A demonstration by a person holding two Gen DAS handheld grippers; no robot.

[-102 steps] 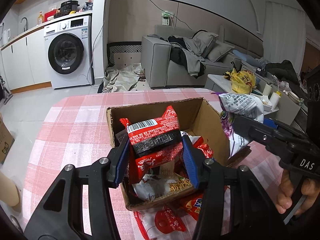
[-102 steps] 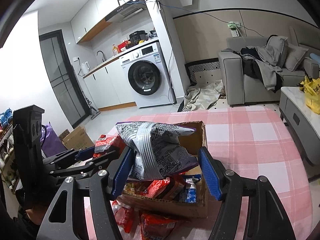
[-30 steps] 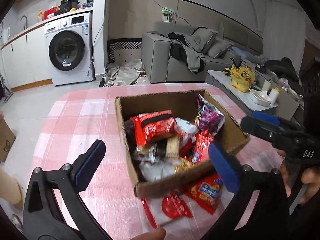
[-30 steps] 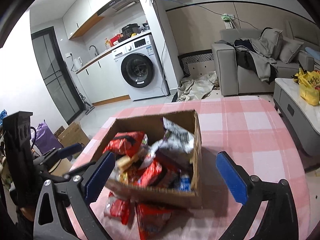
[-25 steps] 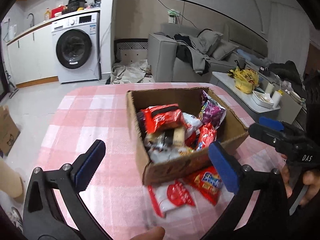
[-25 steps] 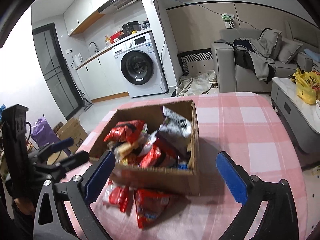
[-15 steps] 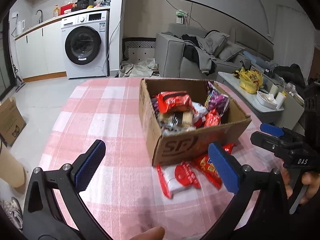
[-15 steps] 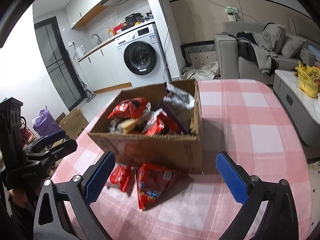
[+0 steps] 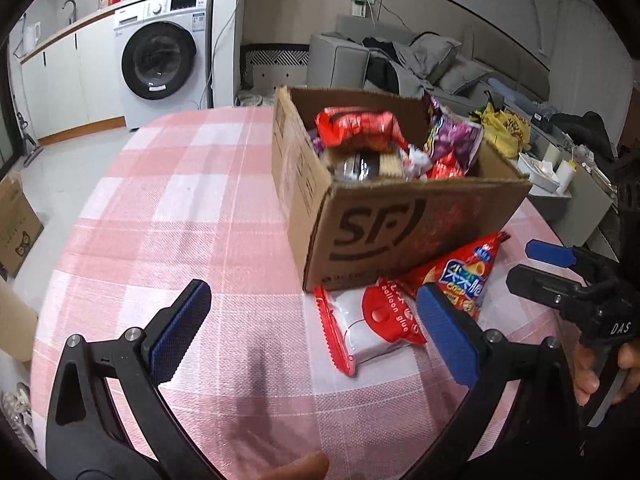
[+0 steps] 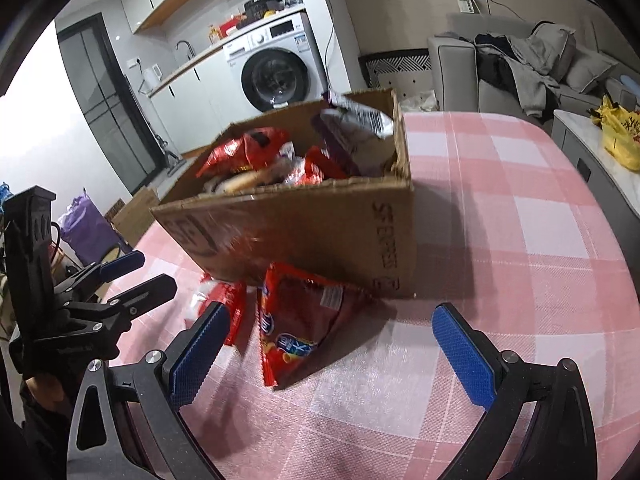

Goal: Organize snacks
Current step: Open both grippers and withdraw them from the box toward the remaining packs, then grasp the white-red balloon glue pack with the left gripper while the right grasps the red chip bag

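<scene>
Both wrist views look low and near at the cardboard box [image 9: 404,220].

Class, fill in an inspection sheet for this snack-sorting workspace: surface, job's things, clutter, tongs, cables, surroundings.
Surface: pink checked tablecloth.
Job's things: cardboard box full of snack packets; red crisp bag and red-and-white packet lying on the cloth against the box.
Clutter: nothing seen on the table.
Tongs: left tongs open, empty; right tongs open, empty.
Cables: wall cable behind the sofa.
Surroundings: washing machine, grey sofa.
</scene>
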